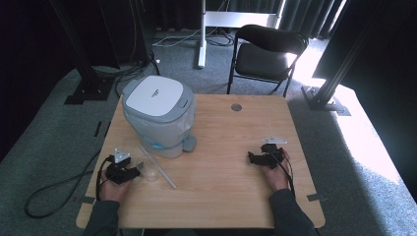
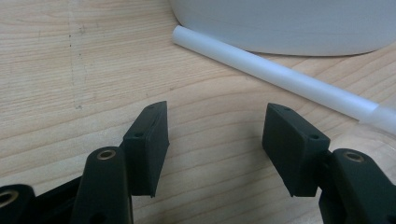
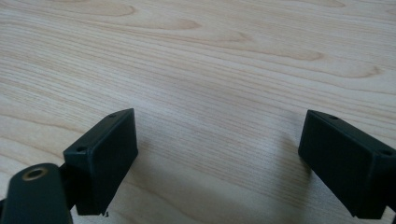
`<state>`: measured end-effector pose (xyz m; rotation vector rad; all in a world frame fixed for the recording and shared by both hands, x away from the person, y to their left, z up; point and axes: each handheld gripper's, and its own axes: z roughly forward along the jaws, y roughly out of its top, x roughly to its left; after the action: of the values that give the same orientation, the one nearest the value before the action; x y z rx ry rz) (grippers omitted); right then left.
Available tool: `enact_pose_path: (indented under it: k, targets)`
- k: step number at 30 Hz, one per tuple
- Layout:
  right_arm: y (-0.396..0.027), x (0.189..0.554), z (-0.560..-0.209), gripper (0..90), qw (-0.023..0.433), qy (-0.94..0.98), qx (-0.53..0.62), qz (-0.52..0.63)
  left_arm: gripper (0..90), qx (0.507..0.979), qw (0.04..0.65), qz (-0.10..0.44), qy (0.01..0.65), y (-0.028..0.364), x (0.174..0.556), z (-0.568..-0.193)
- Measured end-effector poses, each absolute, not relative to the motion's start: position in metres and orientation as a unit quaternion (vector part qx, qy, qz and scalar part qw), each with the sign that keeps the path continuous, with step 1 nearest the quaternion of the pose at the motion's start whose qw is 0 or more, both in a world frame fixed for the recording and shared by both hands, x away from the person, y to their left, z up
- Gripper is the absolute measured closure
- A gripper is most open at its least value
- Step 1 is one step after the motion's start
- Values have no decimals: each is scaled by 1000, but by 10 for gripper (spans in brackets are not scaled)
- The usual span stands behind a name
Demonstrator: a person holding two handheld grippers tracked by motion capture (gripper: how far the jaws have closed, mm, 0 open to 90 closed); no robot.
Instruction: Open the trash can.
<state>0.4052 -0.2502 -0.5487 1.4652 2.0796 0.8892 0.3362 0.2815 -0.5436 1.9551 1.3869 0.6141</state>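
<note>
white tube [image 2: 280,77] flat, diagonal beside bin [image 2: 289,23]

Left side: we are seeing the bin [image 1: 158,114] and white tube [image 1: 157,166] blocking the left gripper [image 1: 134,172].
Right side: we are finding bare table [image 1: 231,162] around the right gripper [image 1: 252,158].

White tube [image 2: 280,77] cut off at the left gripper view's 3 o'clock edge, grey bin [image 2: 289,23] cropped at 12 o'clock with just its base showing, clear thing [image 1: 149,172] by the left gripper [image 1: 135,173] too small to identify, person's forearms cut off at 6 o'clock in the high view.
</note>
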Motion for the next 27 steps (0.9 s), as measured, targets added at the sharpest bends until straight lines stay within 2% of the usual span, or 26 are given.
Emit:
enact_pose_path:
  k: [13,20,27]
  targets:
    - [-251,405,-549,124,221,753,529,323,407,747,328,235,529,281,336,-544]
    - [-255,403,-543,156,203,754,536,320,407,747,328,233,529,282,337,-543]
    - [-255,401,-532,163,216,754,529,325,407,747,327,234,529,281,337,-543]
